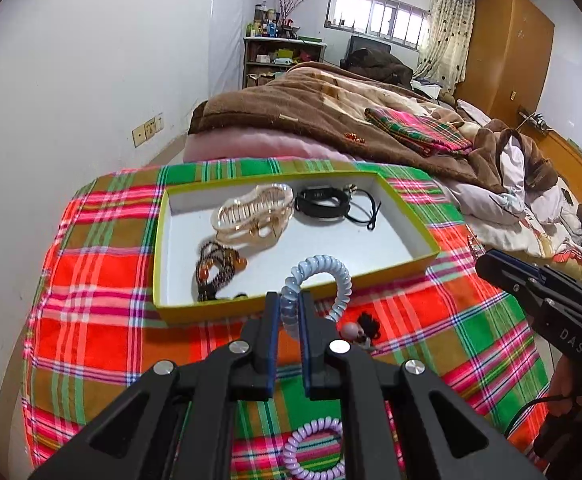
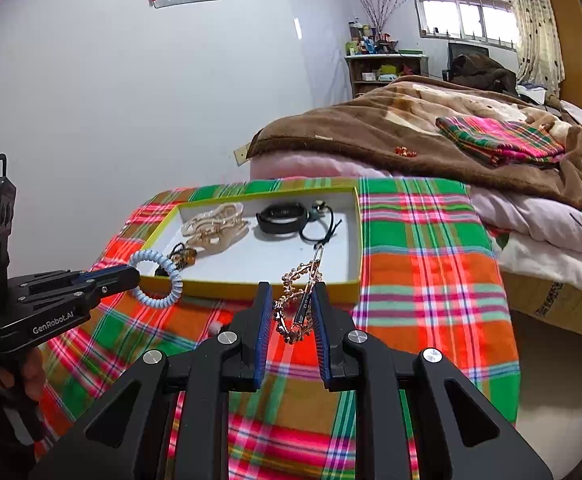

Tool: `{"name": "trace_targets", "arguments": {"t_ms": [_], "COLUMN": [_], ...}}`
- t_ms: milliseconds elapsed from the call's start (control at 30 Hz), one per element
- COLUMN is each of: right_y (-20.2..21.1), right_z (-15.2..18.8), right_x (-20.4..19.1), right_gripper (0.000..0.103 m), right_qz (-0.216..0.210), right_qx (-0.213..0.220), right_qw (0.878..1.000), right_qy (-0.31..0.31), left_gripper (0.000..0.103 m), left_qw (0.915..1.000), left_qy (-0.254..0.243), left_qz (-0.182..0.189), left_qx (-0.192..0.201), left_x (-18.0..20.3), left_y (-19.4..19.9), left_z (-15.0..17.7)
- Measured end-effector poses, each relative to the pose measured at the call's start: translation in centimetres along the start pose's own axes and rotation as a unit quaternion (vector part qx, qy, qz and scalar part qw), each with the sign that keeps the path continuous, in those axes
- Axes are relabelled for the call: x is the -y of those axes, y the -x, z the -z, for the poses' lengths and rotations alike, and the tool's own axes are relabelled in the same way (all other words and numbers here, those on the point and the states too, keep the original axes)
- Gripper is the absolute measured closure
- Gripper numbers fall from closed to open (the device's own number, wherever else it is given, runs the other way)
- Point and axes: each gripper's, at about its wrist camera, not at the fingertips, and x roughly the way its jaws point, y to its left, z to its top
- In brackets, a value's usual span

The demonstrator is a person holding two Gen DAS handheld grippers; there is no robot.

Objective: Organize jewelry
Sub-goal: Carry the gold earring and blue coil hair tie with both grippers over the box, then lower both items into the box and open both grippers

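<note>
A shallow yellow-rimmed box (image 1: 427, 258) (image 2: 355, 240) lies on the plaid cloth. It holds a clear hair claw (image 1: 255, 214) (image 2: 215, 222), a black band (image 1: 321, 202) (image 2: 283, 218), a black cord (image 1: 365, 210) and dark beads (image 1: 215, 272). My left gripper (image 1: 289, 310) (image 2: 131, 274) is shut on a pale blue spiral hair tie (image 1: 331, 276) (image 2: 159, 280), held over the box's near rim. My right gripper (image 2: 291, 312) (image 1: 491, 264) is shut on a rose-gold chain bracelet (image 2: 295, 300), held just before the box's near edge.
A lilac spiral tie (image 1: 315, 452) and a small black-and-pink ornament (image 1: 361, 330) lie on the plaid cloth (image 1: 103, 320) in front of the box. Behind the box is a bed with a brown blanket (image 1: 311, 108). A white wall is on the left.
</note>
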Motion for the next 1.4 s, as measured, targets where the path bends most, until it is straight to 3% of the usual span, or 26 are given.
{"name": "trace_targets", "arguments": {"t_ms": [533,800,1067,1400], "right_y": [-2.8,-6.8,-11.0,-13.5], "right_z": [-4.2,-5.5,-5.6,-4.9], "right_x": [0.9,1.3,1.6,2.0], "right_gripper": [0.083,0.083,0.083,0.083], "right_qz": [0.01,-0.004,-0.023,-0.017], "right_qx": [-0.004,-0.031,-0.073,-0.098], "right_qw": [1.0,1.0,0.997,0.995], "right_qy": [0.005,-0.002,-0.001,0.001], "left_gripper": [0.093,0.093,0.093,0.093], "left_qw": [0.9999,0.9997,0.9989,0.9977], "left_qy": [0.01,0.019,0.019,0.021], "left_qz": [0.004,0.006,0.013,0.01], "left_qx": [0.004,-0.014,-0.04,-0.063], "left_x": [-0.6,-0.8,-0.4,-0.7], "left_y": [-1.5,-4.1,-7.0,-9.1], "left_z": [-3.2,-4.0,-4.0,-3.7]}}
